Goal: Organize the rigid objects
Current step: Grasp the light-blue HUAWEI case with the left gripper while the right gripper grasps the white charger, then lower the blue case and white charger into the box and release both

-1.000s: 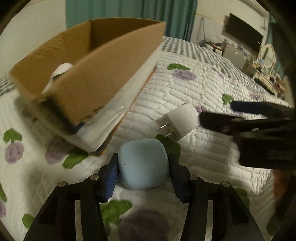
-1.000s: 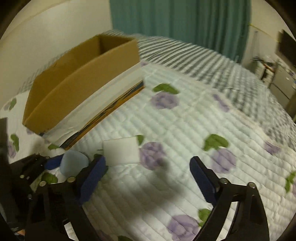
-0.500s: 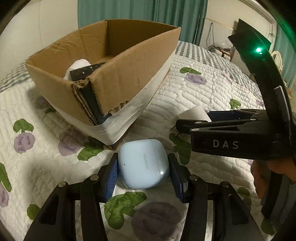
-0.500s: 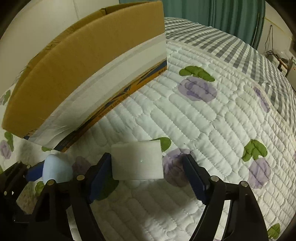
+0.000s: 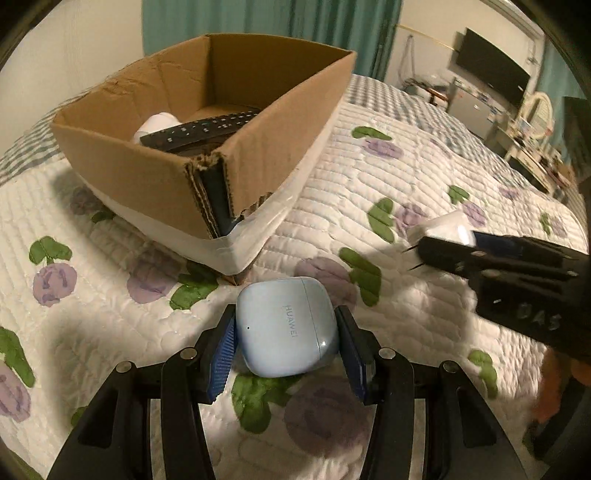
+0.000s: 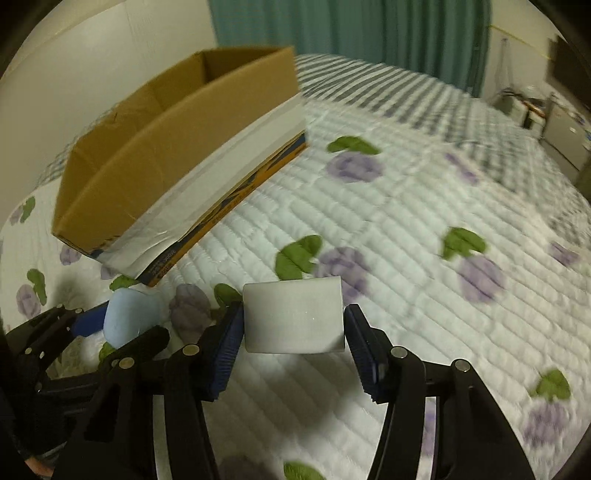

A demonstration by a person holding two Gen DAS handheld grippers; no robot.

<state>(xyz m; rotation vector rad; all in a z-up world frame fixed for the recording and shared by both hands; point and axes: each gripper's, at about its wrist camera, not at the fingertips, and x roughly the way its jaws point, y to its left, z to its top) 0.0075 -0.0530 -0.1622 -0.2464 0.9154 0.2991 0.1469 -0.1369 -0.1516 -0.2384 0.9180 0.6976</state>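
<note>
My left gripper (image 5: 285,321) is shut on a light blue earbuds case (image 5: 284,325), low over the quilt just in front of the cardboard box (image 5: 155,184). That case (image 6: 127,317) also shows at the lower left of the right wrist view. My right gripper (image 6: 294,317) has a white plug charger (image 6: 291,328) between its blue pads. Its jaws are closing, and both pads touch the charger's sides. In the left wrist view the charger (image 5: 443,227) sticks out of the right gripper (image 5: 461,240) with its prongs pointing left. The box holds a black remote (image 5: 207,129) and a white object (image 5: 157,122).
The box (image 6: 166,147) stands on a white quilt (image 6: 406,221) with purple flowers and green leaves. A teal curtain (image 5: 277,18) hangs behind it. A TV (image 5: 491,77) and a dresser (image 5: 528,155) stand at the far right. A hand (image 5: 561,365) grips the right tool.
The right gripper's jaws have narrowed onto the white charger and carried it off its spot by the leaf. In the left wrist view, that gripper has swung right. The left gripper still holds the case.
</note>
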